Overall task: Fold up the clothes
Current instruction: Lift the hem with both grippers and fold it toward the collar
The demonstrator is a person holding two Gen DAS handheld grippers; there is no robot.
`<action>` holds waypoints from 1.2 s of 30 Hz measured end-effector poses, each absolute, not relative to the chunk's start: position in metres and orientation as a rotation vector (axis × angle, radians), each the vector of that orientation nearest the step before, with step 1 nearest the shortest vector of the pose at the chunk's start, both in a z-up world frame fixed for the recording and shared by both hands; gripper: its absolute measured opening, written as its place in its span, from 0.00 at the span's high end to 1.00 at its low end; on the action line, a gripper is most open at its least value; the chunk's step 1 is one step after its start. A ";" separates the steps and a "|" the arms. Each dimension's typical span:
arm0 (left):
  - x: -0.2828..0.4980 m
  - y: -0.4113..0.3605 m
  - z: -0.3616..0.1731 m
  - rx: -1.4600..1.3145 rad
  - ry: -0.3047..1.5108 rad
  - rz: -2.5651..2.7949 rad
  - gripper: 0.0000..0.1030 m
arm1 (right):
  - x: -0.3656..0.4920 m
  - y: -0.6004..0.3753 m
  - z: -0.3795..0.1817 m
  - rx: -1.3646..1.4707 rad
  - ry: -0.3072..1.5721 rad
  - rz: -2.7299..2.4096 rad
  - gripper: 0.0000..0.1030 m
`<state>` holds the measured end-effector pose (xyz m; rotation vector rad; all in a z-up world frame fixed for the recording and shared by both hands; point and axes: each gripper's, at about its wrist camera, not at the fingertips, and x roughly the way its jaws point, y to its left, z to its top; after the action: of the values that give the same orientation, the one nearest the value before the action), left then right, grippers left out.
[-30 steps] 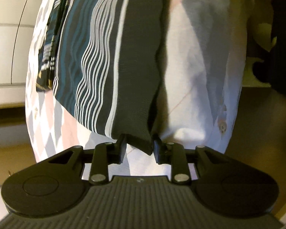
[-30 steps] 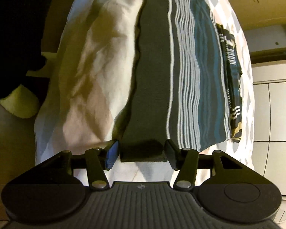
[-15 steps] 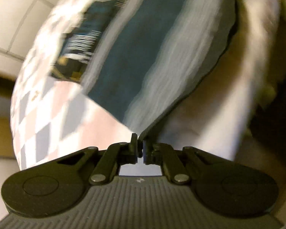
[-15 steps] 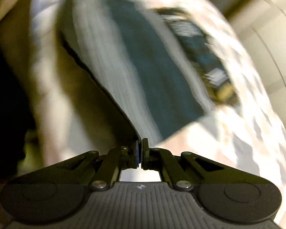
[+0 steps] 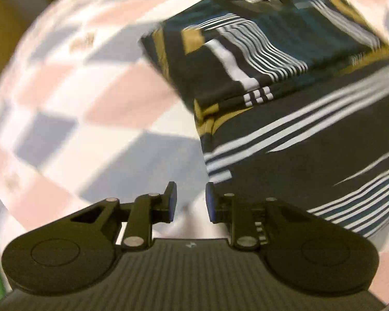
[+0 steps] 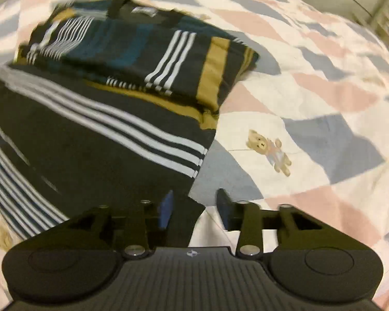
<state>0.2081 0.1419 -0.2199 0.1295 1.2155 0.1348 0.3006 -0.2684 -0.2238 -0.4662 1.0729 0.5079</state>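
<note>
Both views look down on a bed covered by a quilt (image 6: 311, 83) in pink, grey and white diamonds, with a small bear print (image 6: 269, 150).

Two garments lie on it. A folded shirt (image 6: 147, 57), dark with teal, ochre and white stripes, sits as a compact block at the far side. Nearer the grippers a striped garment (image 6: 85, 150), black with white bands, is spread flat; its far edge touches or slips under the folded shirt, and I cannot tell which. Its near corner reaches just in front of each gripper.

The left gripper (image 5: 190, 202) has its jaws apart with only quilt between the blue pads; the garment's edge (image 5: 285, 155) lies just to its right. The right gripper (image 6: 194, 207) is likewise parted, and the garment's corner lies between or just beneath its fingers without being pinched. Judgement: the cloth is laid flat with the grippers at its two near corners, which suits setting down a fold.

Against the frame half a second earlier: both grippers were then closed on the garment's edge with the cloth lifted and moving, blurred. A second ago the cloth hung across the bed's side. Now both jaws have released, the cloth rests on the bed, and the cameras tilt down onto the quilt.

Whether further folds remain, the pictures do not settle.
</note>
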 end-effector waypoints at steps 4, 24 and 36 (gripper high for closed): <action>0.188 0.165 -0.216 -0.205 1.209 0.116 0.77 | 0.303 -0.310 -0.222 -0.104 1.156 0.458 0.51; 0.155 0.144 -0.191 -0.339 0.962 0.090 0.94 | 0.306 -0.322 -0.195 0.182 1.015 0.487 0.93; 0.164 0.151 -0.226 -0.334 1.000 0.155 0.93 | 0.327 -0.308 -0.237 0.123 1.034 0.372 0.94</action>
<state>0.1636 0.1508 -0.2260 -0.3341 0.9999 0.1547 0.3268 -0.3076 -0.2374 0.1229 1.0335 0.3723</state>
